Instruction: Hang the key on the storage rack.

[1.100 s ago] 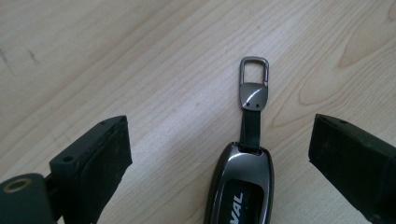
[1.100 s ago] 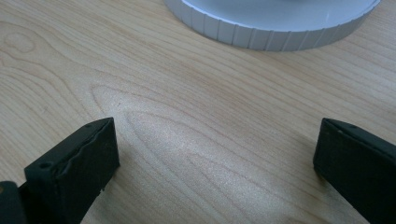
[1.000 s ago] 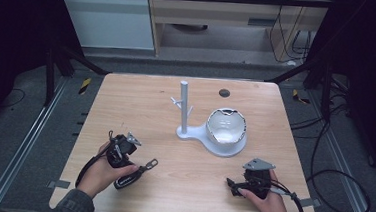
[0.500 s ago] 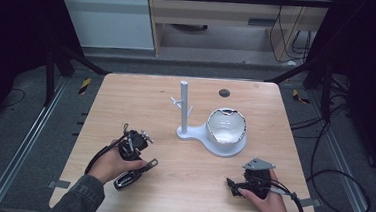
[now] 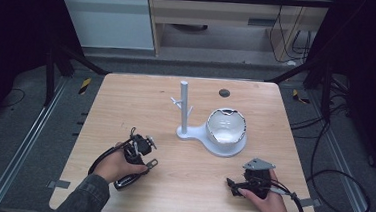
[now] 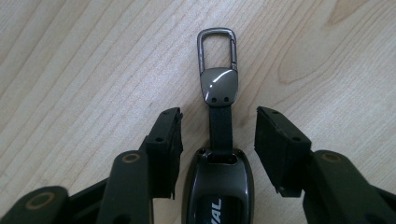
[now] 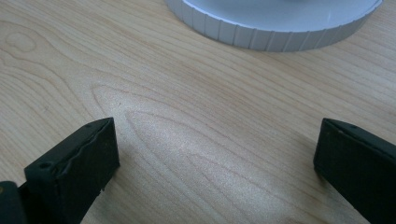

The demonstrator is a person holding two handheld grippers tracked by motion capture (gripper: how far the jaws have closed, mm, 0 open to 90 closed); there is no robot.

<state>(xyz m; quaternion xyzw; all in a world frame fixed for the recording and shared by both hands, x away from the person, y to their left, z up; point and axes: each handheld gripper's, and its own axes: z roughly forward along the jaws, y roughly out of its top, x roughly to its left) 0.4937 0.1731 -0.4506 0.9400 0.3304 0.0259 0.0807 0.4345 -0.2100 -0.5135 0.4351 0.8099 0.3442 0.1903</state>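
The left gripper (image 6: 218,135) hangs over a car key fob (image 6: 218,186) that lies on the table (image 5: 126,101) near its front left corner. In the left gripper view the fob's dark glossy body sits between the two jaws, with its short black strap and grey metal carabiner clip (image 6: 217,51) running out ahead of them over the wood. The jaws have just been closing, yet a gap shows on either side of the fob, so the pads do not press on it and the key is not grasped.

To do this pick well, the person likely needs to keep the fob centred, since it appears to sit slightly closer to the left-hand pad (an uneven closure could twist it round on the smooth wood). Closing on the body rather than on the thin strap should give the firmer hold, and the jaws probably want to sit low enough to catch the fob's curved sides. The loose clip may swing once lifted, so a slow rise seems wise.

The right gripper (image 5: 235,185) rests near the front right corner, jaws spread wide and empty, with bare wood between them. The white stand (image 5: 183,110) with its post, hooks and round dish (image 5: 226,130) stands near the table's middle, well apart from the key.
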